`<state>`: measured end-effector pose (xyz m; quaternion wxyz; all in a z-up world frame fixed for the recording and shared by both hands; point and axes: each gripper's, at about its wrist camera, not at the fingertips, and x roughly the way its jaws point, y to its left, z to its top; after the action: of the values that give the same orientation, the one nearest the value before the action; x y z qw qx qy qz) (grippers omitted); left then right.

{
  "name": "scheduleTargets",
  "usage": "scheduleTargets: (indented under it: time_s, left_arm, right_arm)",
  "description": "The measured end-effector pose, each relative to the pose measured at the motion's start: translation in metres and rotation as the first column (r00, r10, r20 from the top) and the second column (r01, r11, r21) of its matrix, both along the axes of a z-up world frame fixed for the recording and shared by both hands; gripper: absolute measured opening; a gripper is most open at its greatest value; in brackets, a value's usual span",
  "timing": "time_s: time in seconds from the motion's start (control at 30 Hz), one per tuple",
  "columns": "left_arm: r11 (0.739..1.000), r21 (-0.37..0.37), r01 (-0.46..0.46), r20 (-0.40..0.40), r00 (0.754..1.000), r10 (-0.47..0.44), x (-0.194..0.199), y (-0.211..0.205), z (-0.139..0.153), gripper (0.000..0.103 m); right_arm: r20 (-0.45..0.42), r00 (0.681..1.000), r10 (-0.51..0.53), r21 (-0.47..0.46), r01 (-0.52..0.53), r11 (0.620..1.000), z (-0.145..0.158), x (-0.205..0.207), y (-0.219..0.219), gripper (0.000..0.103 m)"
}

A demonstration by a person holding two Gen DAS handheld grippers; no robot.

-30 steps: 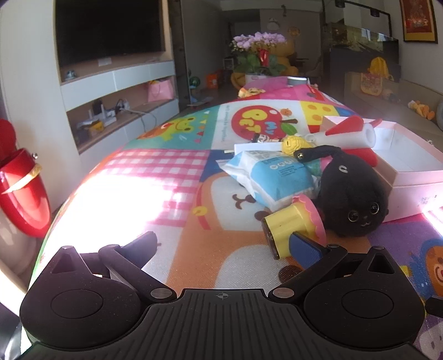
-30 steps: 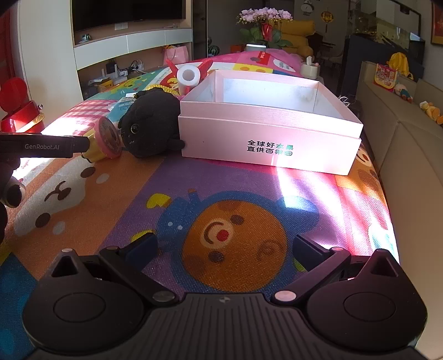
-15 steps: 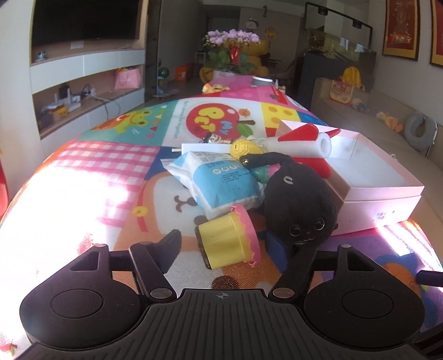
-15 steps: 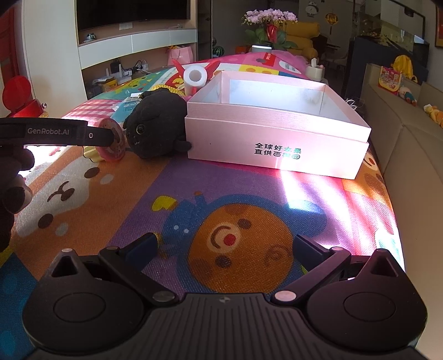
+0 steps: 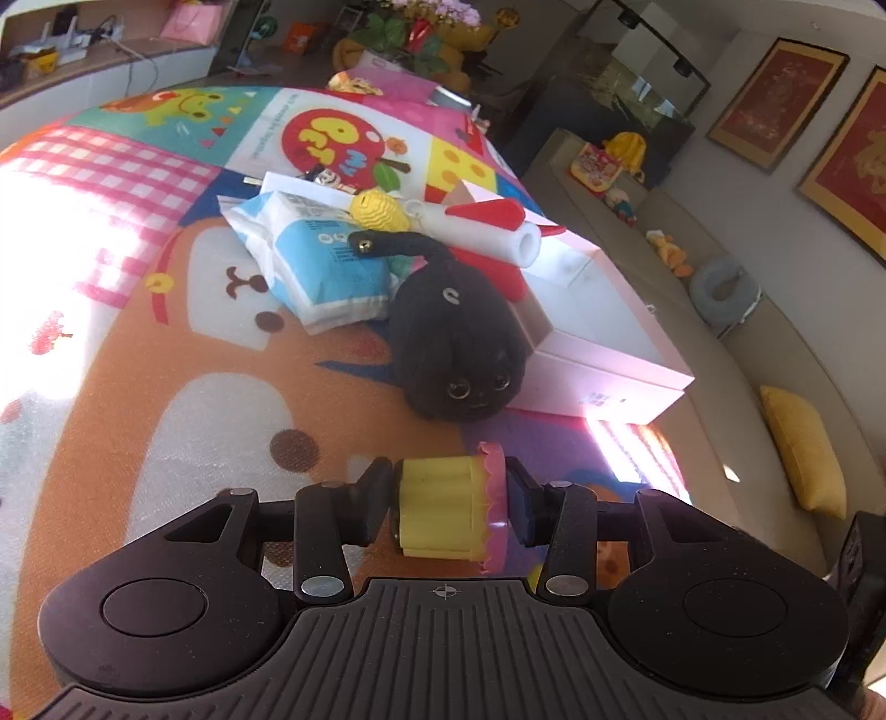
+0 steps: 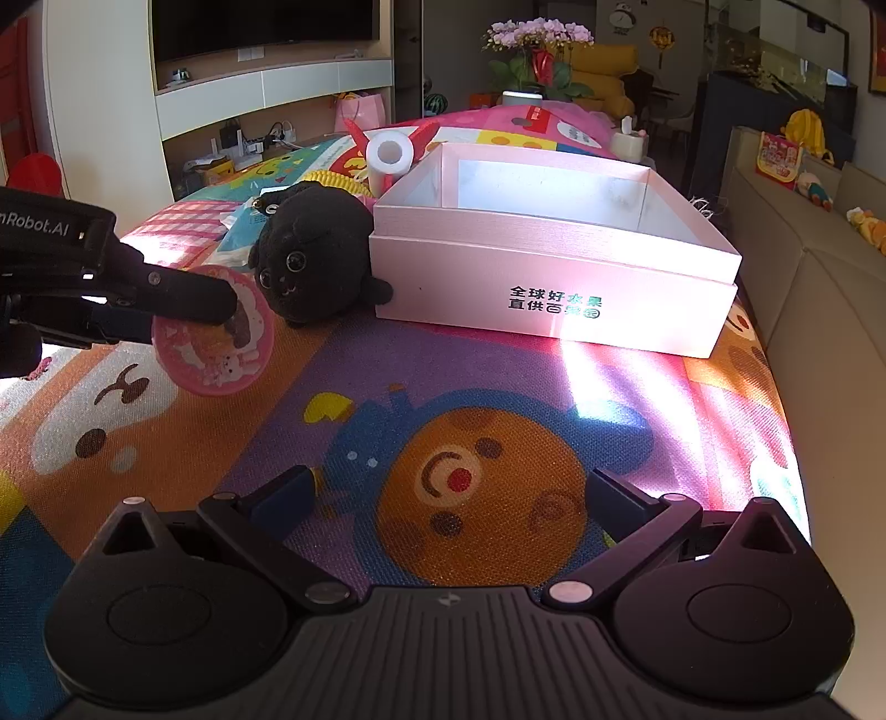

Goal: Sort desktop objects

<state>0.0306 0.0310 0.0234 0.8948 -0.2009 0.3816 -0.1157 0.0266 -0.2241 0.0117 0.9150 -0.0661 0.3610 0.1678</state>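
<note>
The left gripper (image 5: 451, 507) has now closed on the cup (image 5: 448, 512), which lay free before. The right gripper (image 6: 448, 498) is open. Next is probably the box (image 6: 554, 288).

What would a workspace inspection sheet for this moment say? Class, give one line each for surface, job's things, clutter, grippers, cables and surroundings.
Surface: cartoon play mat, sunlit in patches.
Job's things: yellow cup toy with pink rim clamped in the left gripper; black plush cat touching the pink box, which looks empty; blue tissue pack, yellow ball and red-and-white foam rocket heaped behind.
Clutter: small items behind the pack, too small to tell.
Grippers: left shut on the cup; right gripper open, holding nothing.
Cables: wires on the TV shelf.
Surroundings: sofa, orchids.
</note>
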Motion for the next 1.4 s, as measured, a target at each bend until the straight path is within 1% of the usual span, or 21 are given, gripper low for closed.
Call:
scheduleTargets:
  time_s: [0.07, 0.13, 0.2, 0.23, 0.3, 0.37, 0.4, 0.43, 0.47, 0.53, 0.63, 0.7, 0.77, 0.83, 0.87, 0.93, 1.0, 1.13, 1.23, 1.33, 1.4]
  left_arm:
    - [0.999, 0.028, -0.035, -0.004, 0.999, 0.035, -0.002, 0.007, -0.002, 0.056]
    - [0.995, 0.064, -0.077, 0.016, 0.997, 0.076, -0.005, 0.015, -0.002, 0.058]
    - [0.980, 0.146, -0.136, 0.055, 0.990, 0.130, -0.010, 0.024, -0.001, 0.074]
    - [0.969, 0.186, -0.164, 0.074, 0.985, 0.153, -0.013, 0.027, -0.001, 0.078]
    - [0.952, 0.235, -0.196, 0.092, 0.980, 0.179, -0.016, 0.033, -0.003, 0.087]
    - [0.944, 0.253, -0.211, 0.103, 0.976, 0.190, -0.019, 0.036, -0.006, 0.093]
    - [0.940, 0.261, -0.219, 0.107, 0.975, 0.197, -0.020, 0.037, -0.008, 0.095]
    - [0.935, 0.272, -0.230, 0.115, 0.972, 0.206, -0.022, 0.038, -0.009, 0.096]
    - [0.930, 0.278, -0.242, 0.121, 0.969, 0.216, -0.023, 0.039, -0.010, 0.097]
    - [0.928, 0.269, -0.257, 0.122, 0.965, 0.232, -0.024, 0.042, -0.009, 0.096]
    - [0.929, 0.261, -0.263, 0.128, 0.963, 0.236, -0.028, 0.047, -0.007, 0.096]
    - [0.930, 0.257, -0.262, 0.128, 0.963, 0.236, -0.029, 0.050, -0.005, 0.096]
    - [0.930, 0.255, -0.264, 0.125, 0.963, 0.239, -0.029, 0.052, -0.004, 0.096]
    - [0.930, 0.254, -0.267, 0.130, 0.962, 0.241, -0.030, 0.052, -0.002, 0.096]
    - [0.930, 0.253, -0.267, 0.133, 0.962, 0.239, -0.031, 0.052, -0.001, 0.096]
    - [0.932, 0.254, -0.258, 0.141, 0.963, 0.228, -0.033, 0.049, 0.002, 0.094]
    - [0.932, 0.268, -0.244, 0.151, 0.966, 0.210, -0.034, 0.046, 0.004, 0.093]
    - [0.929, 0.305, -0.212, 0.165, 0.972, 0.168, -0.035, 0.036, 0.006, 0.087]
    - [0.924, 0.334, -0.184, 0.158, 0.978, 0.138, -0.028, 0.026, 0.003, 0.078]
    - [0.915, 0.368, -0.164, 0.154, 0.981, 0.114, -0.021, 0.015, 0.000, 0.069]
    - [0.906, 0.392, -0.162, 0.152, 0.982, 0.110, -0.016, 0.009, -0.002, 0.058]
  right_arm:
    - [0.001, 1.000, 0.000, -0.002, 0.000, 1.000, 0.000, 0.000, 0.000, 0.103]
    - [0.000, 1.000, 0.000, 0.000, 0.000, 1.000, 0.000, 0.000, 0.000, 0.103]
    - [-0.001, 1.000, 0.005, 0.003, -0.005, 1.000, 0.001, 0.000, -0.001, 0.103]
    - [0.002, 1.000, 0.025, 0.012, -0.025, 1.000, 0.003, -0.001, -0.001, 0.103]
    - [0.058, 0.995, 0.078, 0.023, -0.080, 0.997, 0.010, -0.005, 0.003, 0.103]
    - [0.205, 0.969, 0.139, -0.051, -0.131, 0.990, 0.024, -0.014, 0.019, 0.103]
    - [0.253, 0.952, 0.170, -0.095, -0.151, 0.984, 0.029, -0.016, 0.027, 0.102]
    - [0.327, 0.918, 0.224, -0.169, -0.177, 0.970, 0.034, -0.019, 0.043, 0.092]
    - [0.363, 0.892, 0.269, -0.222, -0.197, 0.955, 0.037, -0.019, 0.055, 0.081]
    - [0.369, 0.864, 0.344, -0.308, -0.236, 0.922, 0.039, -0.009, 0.079, 0.075]
    - [0.349, 0.844, 0.408, -0.377, -0.272, 0.886, 0.030, 0.010, 0.107, 0.075]
    - [0.352, 0.833, 0.427, -0.420, -0.267, 0.867, 0.023, 0.020, 0.119, 0.075]
    - [0.371, 0.811, 0.453, -0.463, -0.261, 0.847, 0.014, 0.022, 0.130, 0.076]
    - [0.366, 0.803, 0.470, -0.492, -0.262, 0.830, 0.009, 0.024, 0.137, 0.075]
    - [0.355, 0.807, 0.471, -0.500, -0.262, 0.826, 0.006, 0.024, 0.139, 0.066]
    - [0.353, 0.809, 0.471, -0.515, -0.252, 0.819, 0.005, 0.021, 0.140, 0.059]
    - [0.337, 0.821, 0.461, -0.477, -0.273, 0.835, 0.013, 0.016, 0.134, 0.057]
    - [0.267, 0.868, 0.419, -0.315, -0.333, 0.889, 0.035, -0.002, 0.099, 0.056]
    - [0.182, 0.912, 0.368, -0.151, -0.344, 0.927, 0.047, -0.015, 0.057, 0.056]
    - [0.097, 0.946, 0.309, 0.002, -0.310, 0.951, 0.051, -0.022, 0.016, 0.057]
    - [0.076, 0.957, 0.281, 0.055, -0.285, 0.957, 0.050, -0.025, -0.003, 0.058]
